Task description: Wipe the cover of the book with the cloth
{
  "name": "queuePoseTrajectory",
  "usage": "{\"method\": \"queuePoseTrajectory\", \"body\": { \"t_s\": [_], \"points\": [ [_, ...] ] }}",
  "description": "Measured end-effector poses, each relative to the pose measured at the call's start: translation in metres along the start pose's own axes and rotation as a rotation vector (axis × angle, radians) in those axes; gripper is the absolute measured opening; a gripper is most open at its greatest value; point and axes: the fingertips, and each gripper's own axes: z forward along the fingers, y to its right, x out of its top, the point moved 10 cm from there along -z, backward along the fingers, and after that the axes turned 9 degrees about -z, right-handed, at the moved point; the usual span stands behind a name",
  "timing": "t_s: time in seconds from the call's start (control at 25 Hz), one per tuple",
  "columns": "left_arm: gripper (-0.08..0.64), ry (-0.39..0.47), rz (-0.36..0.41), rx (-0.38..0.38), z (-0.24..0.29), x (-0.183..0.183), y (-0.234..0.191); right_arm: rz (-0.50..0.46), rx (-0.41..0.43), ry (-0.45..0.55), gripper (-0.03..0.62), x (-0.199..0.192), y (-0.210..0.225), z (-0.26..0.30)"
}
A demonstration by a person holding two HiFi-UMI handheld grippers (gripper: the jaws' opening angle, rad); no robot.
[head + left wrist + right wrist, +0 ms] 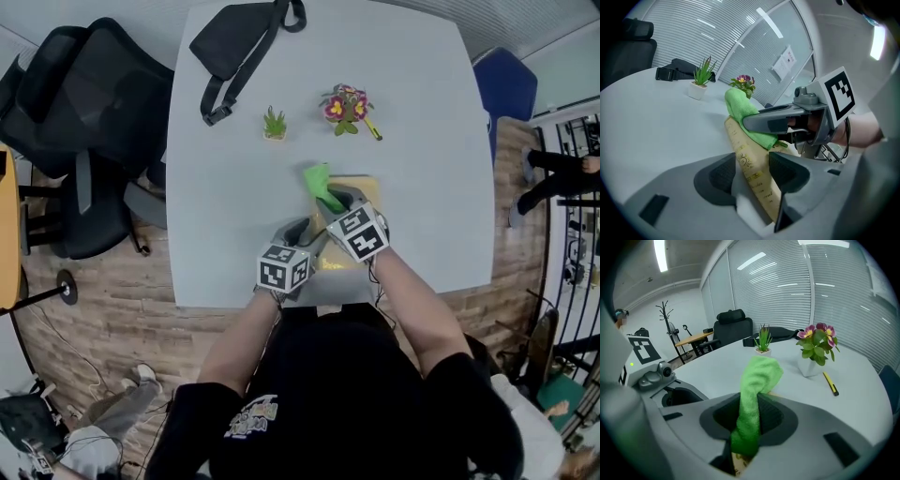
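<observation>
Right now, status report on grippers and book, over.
Left gripper open, yellow book between jaws. Right gripper shut on green cloth, cloth on book. Nothing in the way.

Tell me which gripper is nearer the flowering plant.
Right. The right gripper, shut on the green cloth at the book, reaches further toward the flowering plant. The left gripper sits further back toward the person, open, astride the book's near edge.

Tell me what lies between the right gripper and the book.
The green cloth, clamped in the right gripper, drapes onto the book; the left gripper view shows it.
</observation>
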Motion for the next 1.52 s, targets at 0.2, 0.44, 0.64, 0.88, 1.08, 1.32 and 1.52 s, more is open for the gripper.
{"method": "queuePoseTrajectory", "body": {
  "t_s": [0.2, 0.44, 0.64, 0.88, 1.08, 1.32, 1.52],
  "points": [
    [0.224, 0.006, 0.005, 0.004, 0.000, -0.001, 0.001, 0.036, -0.038, 0.014, 0.098, -0.006, 0.012, -0.005],
    [0.225, 0.011, 0.009, 0.006, 0.000, 0.000, 0.000, 0.087, -0.105, 0.014, 0.098, -0.020, 0.034, -0.017],
    [0.225, 0.015, 0.013, 0.008, 0.000, -0.001, 0.000, 0.139, -0.169, 0.009, 0.098, -0.037, 0.051, -0.031],
    [0.225, 0.019, 0.016, 0.010, 0.000, -0.001, 0.000, 0.207, -0.238, 0.006, 0.098, -0.058, 0.069, -0.050],
    [0.226, 0.022, 0.019, 0.013, -0.001, -0.001, 0.000, 0.265, -0.277, -0.008, 0.098, -0.073, 0.077, -0.063],
    [0.225, 0.026, 0.024, 0.014, -0.001, -0.002, 0.000, 0.287, -0.343, -0.025, 0.097, -0.084, 0.075, -0.078],
    [0.225, 0.029, 0.027, 0.016, -0.001, -0.001, 0.000, 0.252, -0.338, 0.034, 0.097, -0.072, 0.061, -0.085]
  ]
}}
